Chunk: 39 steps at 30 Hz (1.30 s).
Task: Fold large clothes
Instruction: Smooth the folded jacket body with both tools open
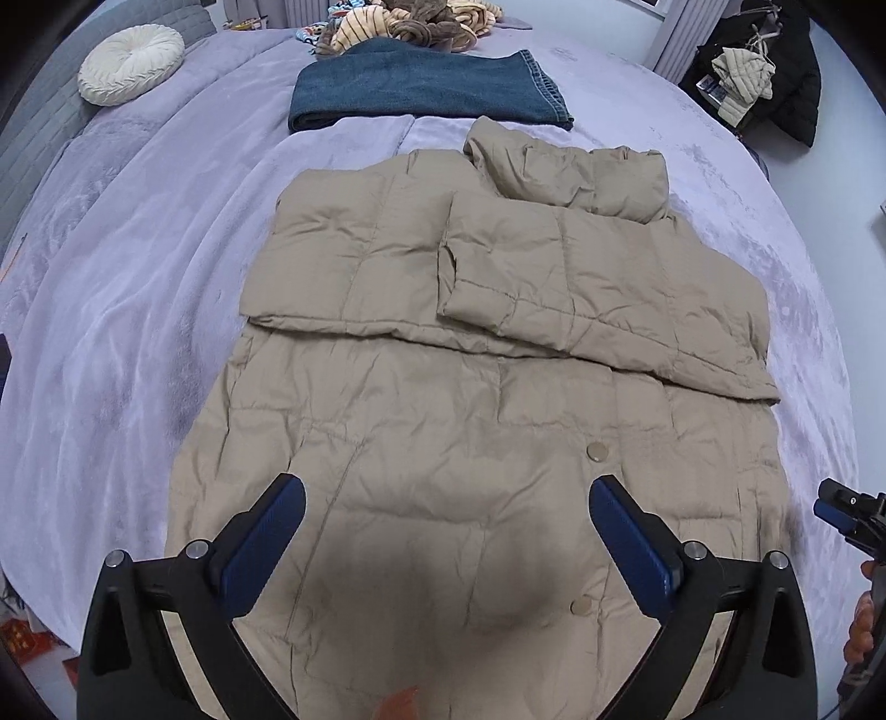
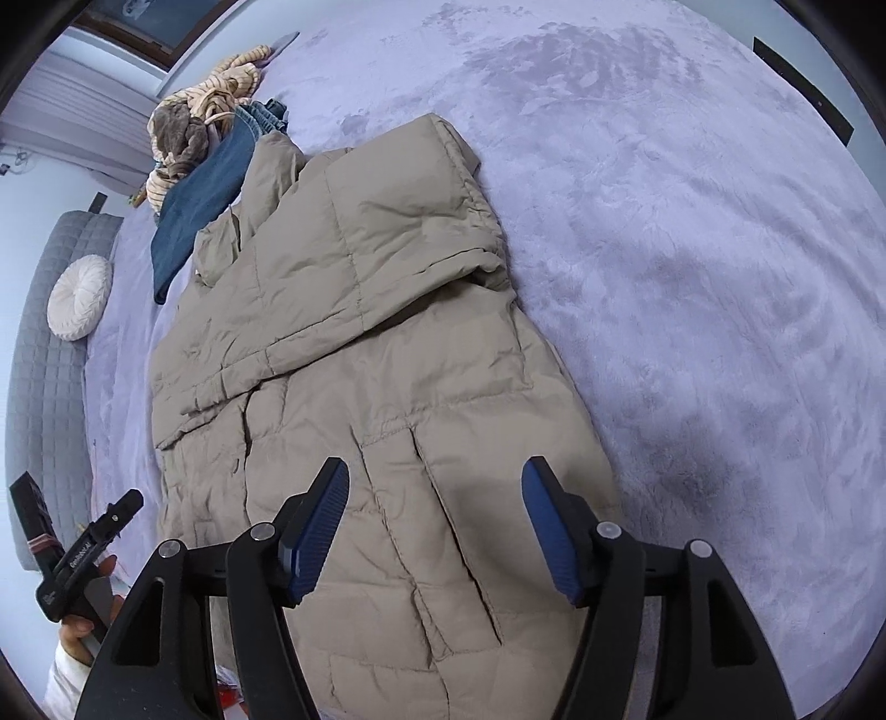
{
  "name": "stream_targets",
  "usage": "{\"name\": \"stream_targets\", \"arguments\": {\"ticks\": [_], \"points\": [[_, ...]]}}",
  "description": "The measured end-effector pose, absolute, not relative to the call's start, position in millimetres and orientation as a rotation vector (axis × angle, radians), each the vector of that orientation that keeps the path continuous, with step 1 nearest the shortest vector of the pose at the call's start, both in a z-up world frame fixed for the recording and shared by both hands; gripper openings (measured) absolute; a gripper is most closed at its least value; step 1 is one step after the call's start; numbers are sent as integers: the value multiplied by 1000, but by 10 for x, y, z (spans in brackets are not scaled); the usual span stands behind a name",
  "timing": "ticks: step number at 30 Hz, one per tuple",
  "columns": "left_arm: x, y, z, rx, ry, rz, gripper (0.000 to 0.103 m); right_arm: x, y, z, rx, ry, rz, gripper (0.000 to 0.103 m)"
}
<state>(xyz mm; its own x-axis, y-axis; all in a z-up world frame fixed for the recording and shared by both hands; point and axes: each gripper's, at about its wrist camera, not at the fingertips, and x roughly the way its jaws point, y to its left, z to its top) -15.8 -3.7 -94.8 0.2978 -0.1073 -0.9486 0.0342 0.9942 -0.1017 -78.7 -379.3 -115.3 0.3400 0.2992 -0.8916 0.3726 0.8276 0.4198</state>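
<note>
A beige quilted puffer coat (image 1: 470, 399) lies flat on the lilac bed, both sleeves folded across its chest, collar at the far end. My left gripper (image 1: 446, 498) is open and empty, hovering over the coat's lower front near two snap buttons (image 1: 597, 452). In the right wrist view the coat (image 2: 360, 343) stretches away from me. My right gripper (image 2: 434, 482) is open and empty above the coat's hem by the pocket seams. The right gripper also shows at the right edge of the left wrist view (image 1: 847, 512). The left gripper shows at the left edge of the right wrist view (image 2: 91, 548).
Folded blue jeans (image 1: 426, 91) lie beyond the collar, with a pile of striped and brown clothes (image 1: 410, 22) behind. A round white cushion (image 1: 130, 63) sits far left by the grey headboard (image 2: 47, 376). Dark hanging clothes (image 1: 775, 72) are far right. Lilac blanket (image 2: 692, 249) spreads to the right.
</note>
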Motion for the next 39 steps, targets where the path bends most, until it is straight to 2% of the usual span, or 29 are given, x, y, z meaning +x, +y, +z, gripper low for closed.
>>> {"name": "stream_targets", "arguments": {"ticks": [1,3,13,35,37,38,39], "points": [[-210,-35,-946,-72,1275,-87,103,-811,-3783,-1141,637,1248,-43,70],[-326,-30,-939,-89,1298,-73,103,-862,-3753,-1133,642,1255,-21,82],[-768,204,-1081,-141,1394,7,103,-1120,-3553,-1176,679,1296,22,83],[-1550,1072,-1374,-259,1431,-115,103,-2161,-3087,-1485,871,1282,-186,83],[-1612,1161,-1388,-276,1429,-124,103,-2252,-3067,-1518,888,1278,-199,87],[-1636,1197,-1396,-286,1430,-129,103,-2296,-3056,-1537,897,1278,-207,100],[-1657,1234,-1408,-297,1432,-135,103,-2359,-3048,-1559,912,1271,-218,103]]}}
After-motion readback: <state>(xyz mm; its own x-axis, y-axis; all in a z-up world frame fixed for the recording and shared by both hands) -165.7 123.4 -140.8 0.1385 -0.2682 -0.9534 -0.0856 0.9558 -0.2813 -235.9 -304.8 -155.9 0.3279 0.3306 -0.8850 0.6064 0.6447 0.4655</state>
